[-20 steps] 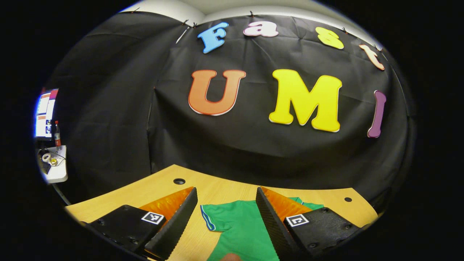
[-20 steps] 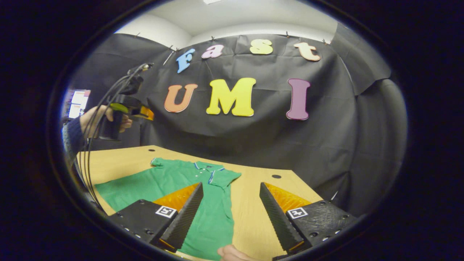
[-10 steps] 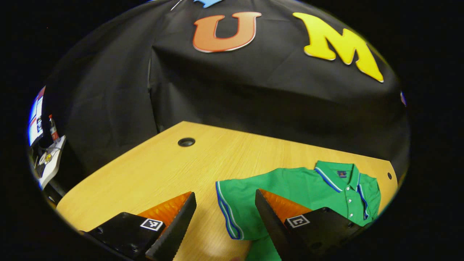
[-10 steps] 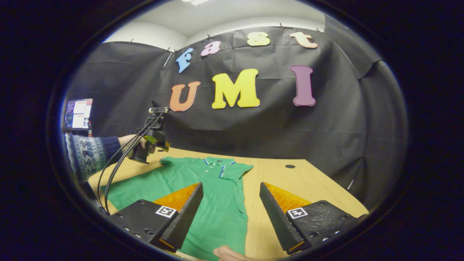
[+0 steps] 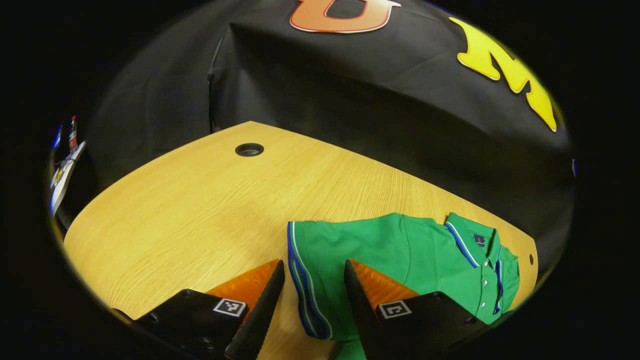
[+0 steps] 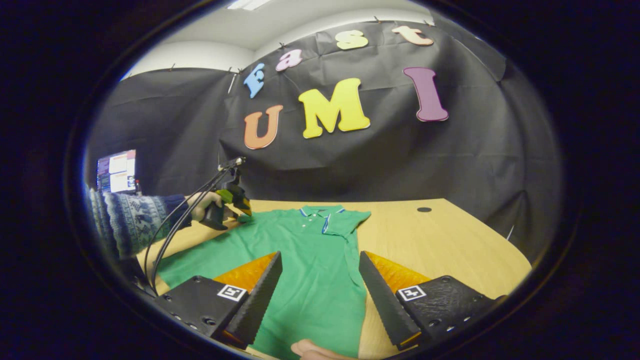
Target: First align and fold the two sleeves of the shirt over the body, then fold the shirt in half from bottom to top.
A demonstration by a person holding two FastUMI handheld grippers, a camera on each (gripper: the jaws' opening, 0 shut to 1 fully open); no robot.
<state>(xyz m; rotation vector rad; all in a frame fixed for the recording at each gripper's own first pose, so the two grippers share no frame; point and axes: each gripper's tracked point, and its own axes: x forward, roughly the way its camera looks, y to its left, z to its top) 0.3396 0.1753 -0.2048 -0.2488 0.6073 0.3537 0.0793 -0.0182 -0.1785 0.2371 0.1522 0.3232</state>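
In the left gripper view, the left gripper (image 5: pixel 311 320) hangs open, its fingers straddling the shirt's (image 5: pixel 400 255) striped sleeve cuff (image 5: pixel 300 285), not yet pinched. In the right gripper view, the right gripper (image 6: pixel 320 295) gapes wide above the shirt's body (image 6: pixel 310 270) on the table (image 6: pixel 450 245); right sleeve looks folded, left remains.

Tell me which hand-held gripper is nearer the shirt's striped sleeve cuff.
Left. The left hand-held gripper straddles the sleeve cuff, fingers open. The right hand-held gripper hangs over the shirt's lower body.
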